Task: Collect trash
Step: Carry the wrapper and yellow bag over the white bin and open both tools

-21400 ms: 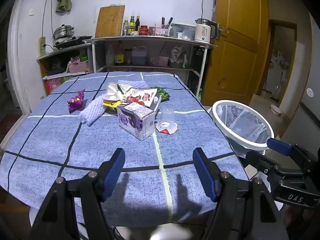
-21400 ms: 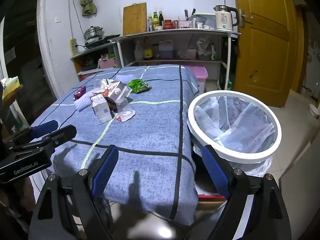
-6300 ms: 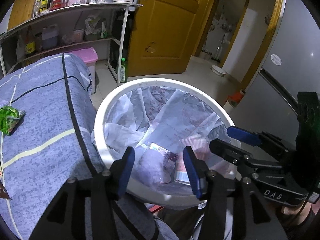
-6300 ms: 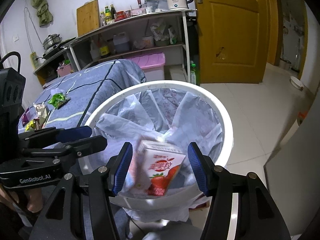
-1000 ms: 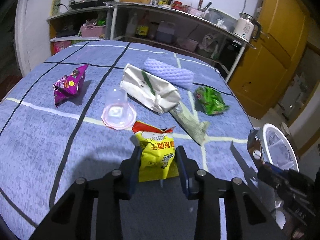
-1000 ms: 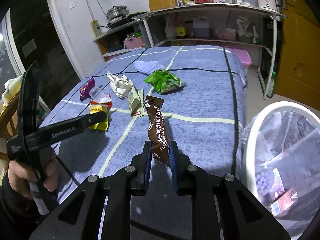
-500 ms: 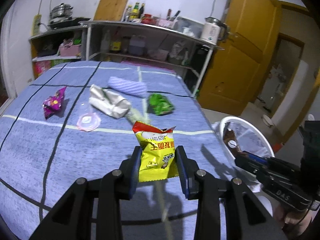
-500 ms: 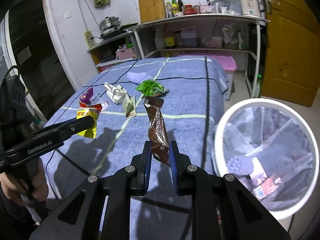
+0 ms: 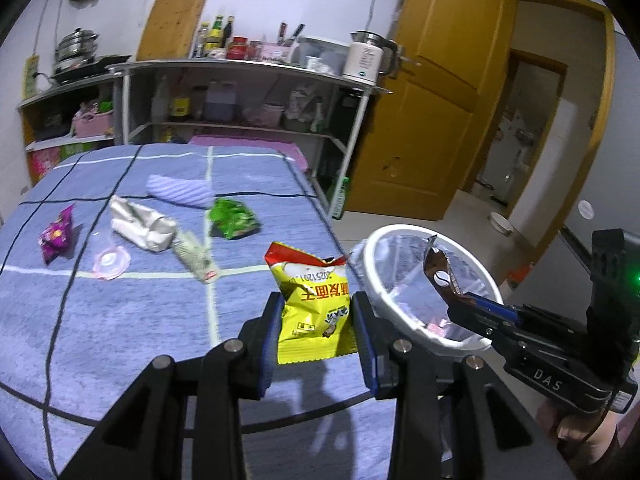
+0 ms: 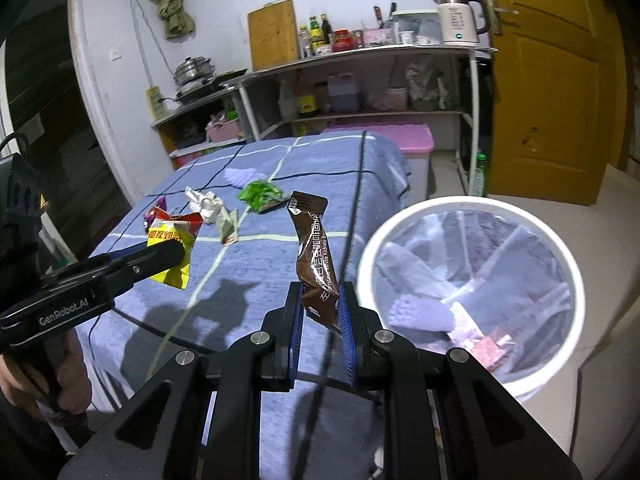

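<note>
Left tool [image 9: 316,320] clamping yellow packet [image 9: 314,304], right tool [image 10: 320,316] clamping brown wrapper [image 10: 314,256], both beside bin [image 10: 472,208]; releasing short risks wrappers missing it.

Cool, even indoor light falls from above, casting soft shadows on the blue tablecloth [image 10: 256,280]. Fisheye bending curves the yellow door [image 9: 436,92], corners go black, and mild blur softens everything.

Left gripper [image 9: 316,322], right gripper [image 10: 320,312] clamped, apparently raised
</note>
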Tool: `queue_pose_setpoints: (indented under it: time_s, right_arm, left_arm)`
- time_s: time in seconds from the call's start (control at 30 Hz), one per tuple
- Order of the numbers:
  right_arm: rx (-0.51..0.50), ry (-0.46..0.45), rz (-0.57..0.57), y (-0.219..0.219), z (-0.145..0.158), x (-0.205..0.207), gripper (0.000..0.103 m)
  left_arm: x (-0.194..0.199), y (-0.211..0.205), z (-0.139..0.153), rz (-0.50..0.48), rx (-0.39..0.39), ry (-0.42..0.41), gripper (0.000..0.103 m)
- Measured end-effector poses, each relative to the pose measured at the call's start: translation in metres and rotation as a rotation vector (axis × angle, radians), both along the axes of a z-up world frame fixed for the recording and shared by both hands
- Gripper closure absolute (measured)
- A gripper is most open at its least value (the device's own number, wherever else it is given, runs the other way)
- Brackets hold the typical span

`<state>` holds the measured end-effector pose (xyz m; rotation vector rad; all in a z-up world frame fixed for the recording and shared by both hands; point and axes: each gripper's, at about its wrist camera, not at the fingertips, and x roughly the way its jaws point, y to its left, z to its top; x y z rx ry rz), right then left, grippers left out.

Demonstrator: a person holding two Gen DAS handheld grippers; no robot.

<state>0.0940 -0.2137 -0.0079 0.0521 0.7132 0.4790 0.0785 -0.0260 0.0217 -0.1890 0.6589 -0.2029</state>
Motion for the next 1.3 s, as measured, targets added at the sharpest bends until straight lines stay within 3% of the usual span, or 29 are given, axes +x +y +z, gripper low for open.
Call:
queue_pose_setpoints:
  time_s: [0.67,1.3]
  right_arm:
    - [-0.001,0.021,-0.172,-0.070,-0.006,0.004,0.085]
    - [-0.014,0.093,-0.242,-0.095,-0.032,0.031,0.085]
  left_arm:
    - [0.034,-0.084,0.001,-0.192,0.007,-0.005,0.067]
    - [0.078,-0.124,-0.032,-0.272,0.019,0.096,0.067]
